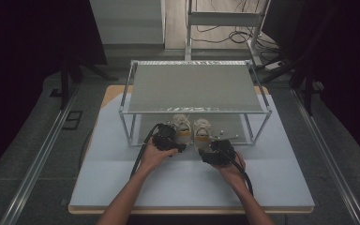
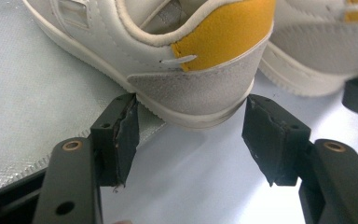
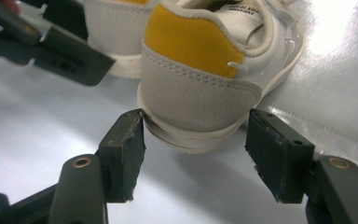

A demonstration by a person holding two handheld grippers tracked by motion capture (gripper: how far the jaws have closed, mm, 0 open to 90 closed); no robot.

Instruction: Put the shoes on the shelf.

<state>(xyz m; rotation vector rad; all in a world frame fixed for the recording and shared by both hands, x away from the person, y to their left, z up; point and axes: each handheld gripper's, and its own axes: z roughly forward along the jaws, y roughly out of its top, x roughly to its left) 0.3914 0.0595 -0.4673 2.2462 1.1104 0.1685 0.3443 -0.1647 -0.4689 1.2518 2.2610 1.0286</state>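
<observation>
A metal shoe rack (image 1: 194,86) with a grey shelf stood on the pale surface (image 1: 122,183), and under it, on the lower shelf, a pair of small white shoes with yellow heel tabs stood side by side, heels toward the person. The left shoe (image 2: 200,70) had its heel between the jaws of the left gripper (image 2: 191,135); these jaws were as narrow as they went and their pads touched the sole on both sides, so the heel seemed already pinched. The right shoe (image 3: 200,79) sat the same way in the right gripper (image 3: 196,154), with the left pad on the sole and the right pad at the heel's edge; I could not tell if it pressed firmly. To do this step well, I think each grip should sit on the stiff heel counter, not only on the thin sole rim, because the rim may slip out. Both shoes should then be drawn straight back and kept low, so that they did not hit the rack's front bar (image 1: 187,140).
</observation>
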